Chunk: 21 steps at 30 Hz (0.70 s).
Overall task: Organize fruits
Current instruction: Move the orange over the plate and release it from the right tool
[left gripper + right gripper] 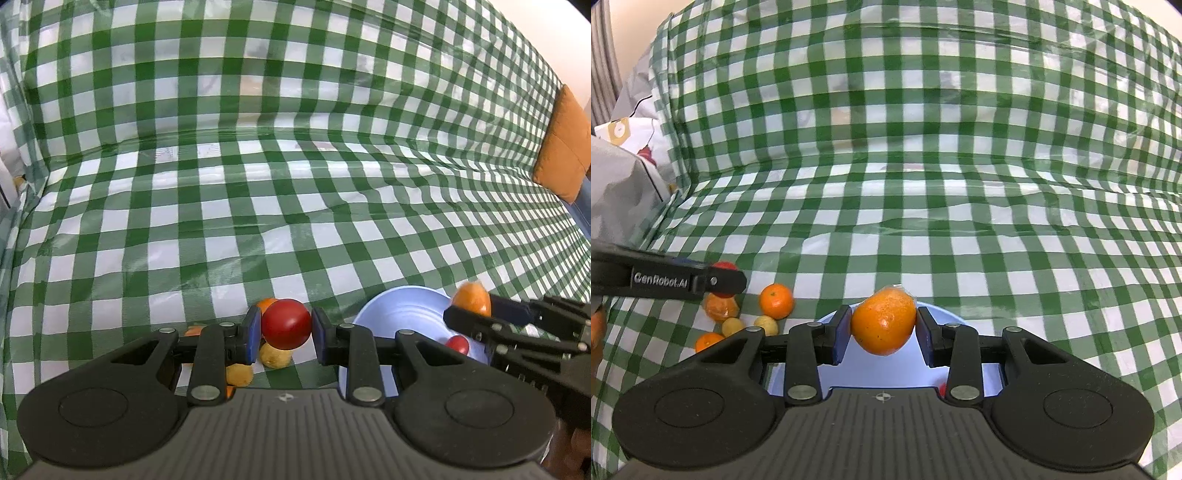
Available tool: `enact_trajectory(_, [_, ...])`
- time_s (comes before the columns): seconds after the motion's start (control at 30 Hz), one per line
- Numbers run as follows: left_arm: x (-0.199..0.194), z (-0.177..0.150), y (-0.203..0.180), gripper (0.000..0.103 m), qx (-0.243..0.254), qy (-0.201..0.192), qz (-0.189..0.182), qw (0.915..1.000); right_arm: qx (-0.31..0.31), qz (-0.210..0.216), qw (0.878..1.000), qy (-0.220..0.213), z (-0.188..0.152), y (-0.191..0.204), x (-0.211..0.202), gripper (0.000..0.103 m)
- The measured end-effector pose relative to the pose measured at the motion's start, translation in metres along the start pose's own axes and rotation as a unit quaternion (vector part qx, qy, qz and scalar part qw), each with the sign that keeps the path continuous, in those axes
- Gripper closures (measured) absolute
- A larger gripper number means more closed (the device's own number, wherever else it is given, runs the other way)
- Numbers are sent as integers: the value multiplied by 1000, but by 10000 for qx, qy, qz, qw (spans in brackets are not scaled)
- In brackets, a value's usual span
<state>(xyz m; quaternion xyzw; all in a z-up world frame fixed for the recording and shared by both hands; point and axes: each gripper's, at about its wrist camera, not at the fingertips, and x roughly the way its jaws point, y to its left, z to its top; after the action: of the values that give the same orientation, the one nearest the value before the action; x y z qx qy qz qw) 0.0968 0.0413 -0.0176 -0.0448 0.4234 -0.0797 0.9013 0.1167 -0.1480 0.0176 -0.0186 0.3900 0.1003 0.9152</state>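
Note:
My left gripper (286,330) is shut on a red round fruit (286,324) and holds it above a pile of yellow and orange fruits (273,356). My right gripper (882,328) is shut on a wrapped orange (882,321) above the light blue bowl (827,321). In the left wrist view the bowl (399,317) lies to the right with a small red fruit (458,344) inside, and the right gripper (476,314) holds the orange (472,298) over its rim. In the right wrist view the left gripper's finger (683,282) hides most of the red fruit (724,266).
A green and white checked cloth (295,184) covers the sofa-like surface and its back. Loose oranges (776,301) and small yellow fruits (733,326) lie left of the bowl. An orange cushion (565,147) sits at the far right. A grey bag (620,184) lies at the left.

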Motion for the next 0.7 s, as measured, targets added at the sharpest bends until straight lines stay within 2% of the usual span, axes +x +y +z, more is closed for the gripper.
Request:
enact_trajectory(0.33, [5,-1,-12,71,447,144,-354,9983,252,-294,9992,-101,7,-29,-4,64])
enact_trajectory(0.53, [10,-4,-30,71,627,313,-839,9940,524,-467,9975,-76,7,-51,-4,64])
enact_trajectory(0.7, [11,-12,-52,71,909,383,-1188,9880,548,-366,9978,19,3,-51,-1,64])
